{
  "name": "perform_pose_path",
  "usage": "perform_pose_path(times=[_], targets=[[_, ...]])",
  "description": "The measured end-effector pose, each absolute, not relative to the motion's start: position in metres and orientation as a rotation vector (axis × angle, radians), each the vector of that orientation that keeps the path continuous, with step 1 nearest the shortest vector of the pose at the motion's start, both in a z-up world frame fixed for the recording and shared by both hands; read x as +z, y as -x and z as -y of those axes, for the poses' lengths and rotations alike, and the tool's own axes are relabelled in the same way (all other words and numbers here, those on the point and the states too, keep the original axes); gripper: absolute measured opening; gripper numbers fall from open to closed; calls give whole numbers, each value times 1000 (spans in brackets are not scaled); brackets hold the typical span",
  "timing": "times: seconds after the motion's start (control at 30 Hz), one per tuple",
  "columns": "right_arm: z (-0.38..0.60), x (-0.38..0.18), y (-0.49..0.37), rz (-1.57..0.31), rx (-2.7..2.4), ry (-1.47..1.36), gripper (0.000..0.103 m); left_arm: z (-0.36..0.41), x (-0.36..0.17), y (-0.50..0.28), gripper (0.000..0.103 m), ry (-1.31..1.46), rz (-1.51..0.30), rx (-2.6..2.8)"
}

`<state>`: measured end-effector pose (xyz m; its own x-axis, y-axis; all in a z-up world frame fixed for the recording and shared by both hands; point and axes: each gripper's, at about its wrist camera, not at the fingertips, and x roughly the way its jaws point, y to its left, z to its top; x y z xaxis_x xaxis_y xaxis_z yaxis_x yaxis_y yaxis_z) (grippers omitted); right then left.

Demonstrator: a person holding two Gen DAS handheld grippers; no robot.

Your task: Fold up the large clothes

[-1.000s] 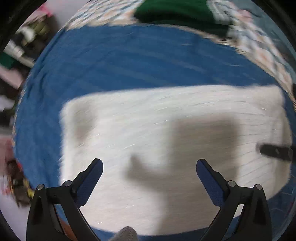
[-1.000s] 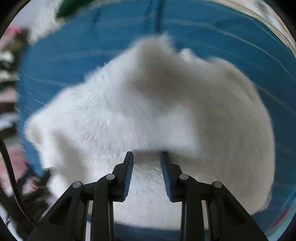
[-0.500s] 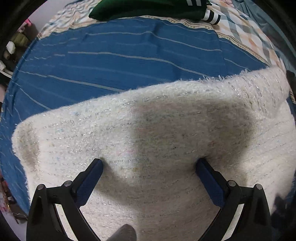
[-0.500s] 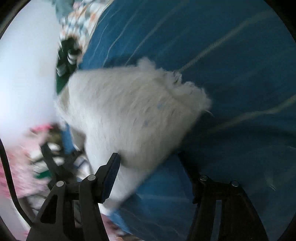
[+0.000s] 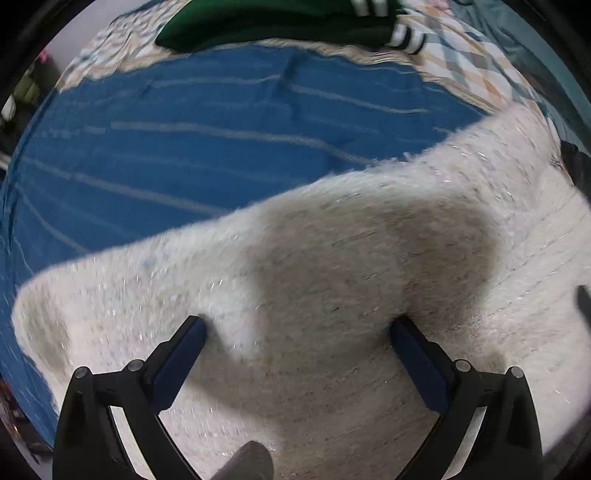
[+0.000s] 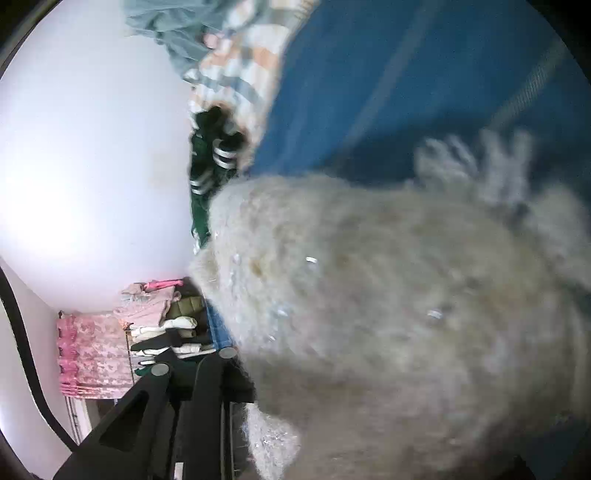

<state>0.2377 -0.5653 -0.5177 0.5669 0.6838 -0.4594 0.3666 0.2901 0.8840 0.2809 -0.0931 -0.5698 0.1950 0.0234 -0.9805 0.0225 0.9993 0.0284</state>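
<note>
- Left gripper: black linkage arms with blue pads, jaws spread wide with nothing between them, poised over the white sweater.
- Right gripper: only one black finger assembly shows at lower left; the sweater covers the rest, so whether the jaws are apart or closed cannot be told.
- Sweater material: fuzzy off-white knit in horizontal rows with glinting metallic threads; fringed, hairy edges. In the left wrist view it spreads broadly across the lower frame, with a grey shadow at its centre. In the right wrist view a bunched fold fills the lower right, right at the gripper.
- Sweater location: lying on the blue striped cover.
- Surface: the blue cover is a woven cloth with thin pale lines, laid over a checked bedsheet in pale orange, white and grey.
- Other items: a dark green garment with white-striped cuffs lies beyond the cover's far edge.
- Room: the right wrist view shows a plain white wall, a pink patterned curtain and a stack of folded clothes.
- Change from half a second ago: the sweater's far edge slopes more steeply up to the right in the left wrist view; in the right wrist view the knit has come much closer, now hiding the right finger that was visible.
</note>
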Motion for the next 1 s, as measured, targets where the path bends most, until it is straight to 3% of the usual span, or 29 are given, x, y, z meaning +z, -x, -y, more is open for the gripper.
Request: perform_pose_path(times=[0.27, 0.4, 0.57, 0.73, 0.83, 1.0], targets=[[581, -406, -255, -878, 196, -1087, 25, 170, -569, -342, 103, 56, -1324, -276], [598, -368, -251, -865, 126, -903, 25, 171, -568, -367, 103, 150, -1363, -352], [566, -324, -234, -900, 185, -726, 25, 80, -524, -323, 103, 305, -1298, -170], [451, -308, -248, -954, 302, -494, 25, -39, -505, -232, 103, 333, -1285, 145], [362, -320, -247, -1007, 400, -325, 25, -88, -506, -177, 103, 372, -1310, 325], [229, -387, -223, -1149, 515, -41, 26, -141, -530, -112, 103, 448, -1362, 501]])
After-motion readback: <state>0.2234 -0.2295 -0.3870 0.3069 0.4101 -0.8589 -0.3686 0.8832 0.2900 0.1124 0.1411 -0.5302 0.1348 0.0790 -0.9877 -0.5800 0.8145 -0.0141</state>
